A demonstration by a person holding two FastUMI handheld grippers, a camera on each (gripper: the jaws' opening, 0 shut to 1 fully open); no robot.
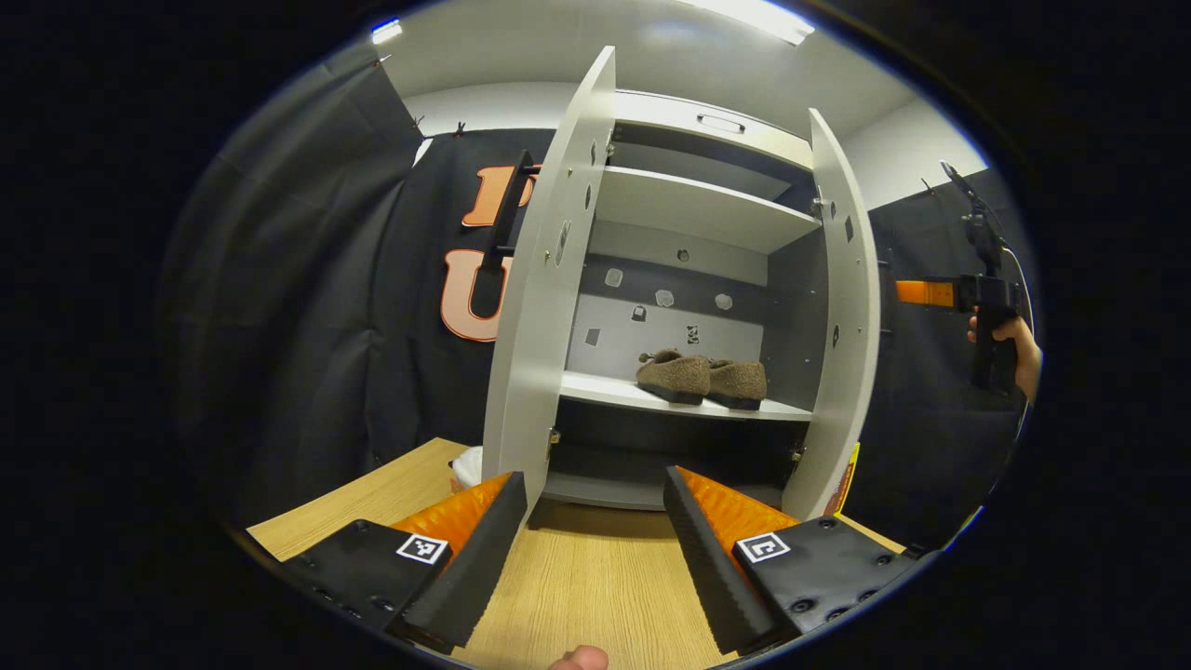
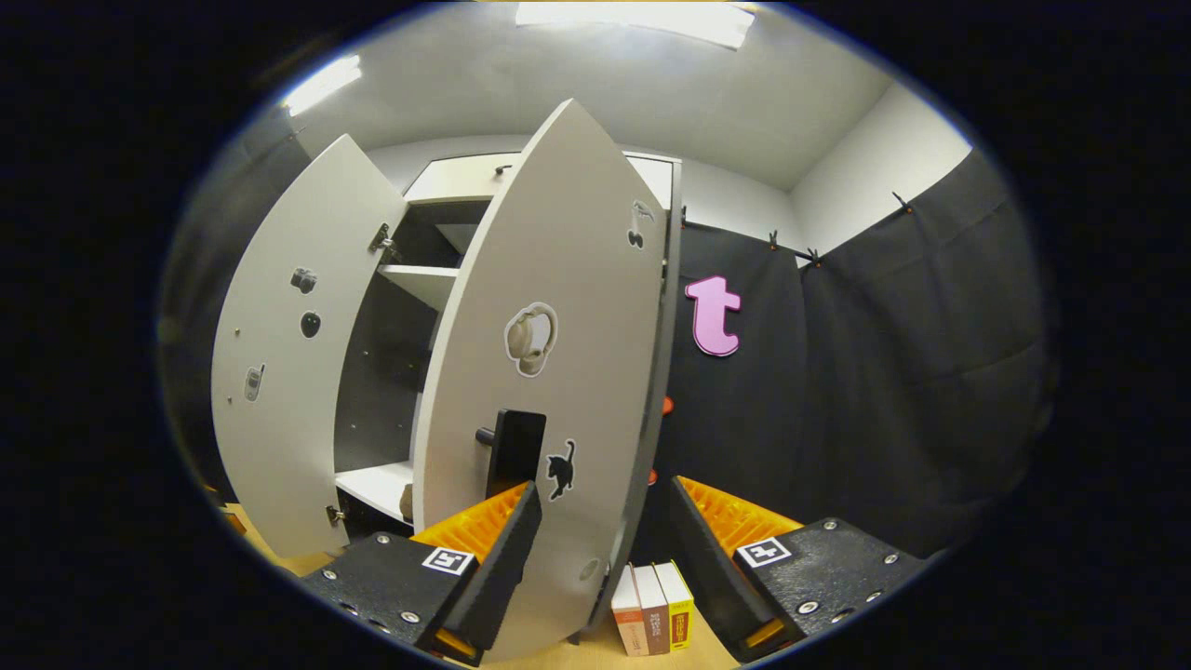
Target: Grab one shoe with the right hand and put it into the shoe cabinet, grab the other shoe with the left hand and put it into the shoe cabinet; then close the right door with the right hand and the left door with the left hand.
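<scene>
1. Left gripper view: the left gripper (image 1: pixel 594 540) hangs level over the wooden tabletop (image 1: pixel 577 596), jaws spread wide with nothing between them, aimed straight at the open shoe cabinet (image 1: pixel 693 279). A fingertip (image 1: pixel 579 658) of the holding hand peeks in at the bottom edge.
2. Two brown shoes (image 1: pixel 702 377) sit side by side, touching, on the cabinet's middle shelf (image 1: pixel 605 391), toward its right end.
3. Two doors stand open: the left door (image 1: pixel 549 288) swung out toward the camera, the right door (image 1: pixel 847 326) likewise.
4. Far right, beyond the right door, a hand (image 1: pixel 1019 349) holds the other gripper raised and pointing toward the cabinet; how its jaws stand cannot be told from here.
5. Right gripper view: the right gripper (image 2: pixel 600 549) is close to the outer face of the right door (image 2: pixel 549 372), jaws wide, straddling the door's free edge without pressing on it. The left finger (image 2: pixel 498 549) lies just below the door's dark handle (image 2: pixel 514 451).
6. Three books (image 2: pixel 654 607) stand upright together on the tabletop, between the fingers, below the door's edge.
7. Several stickers dot both door faces.
</scene>
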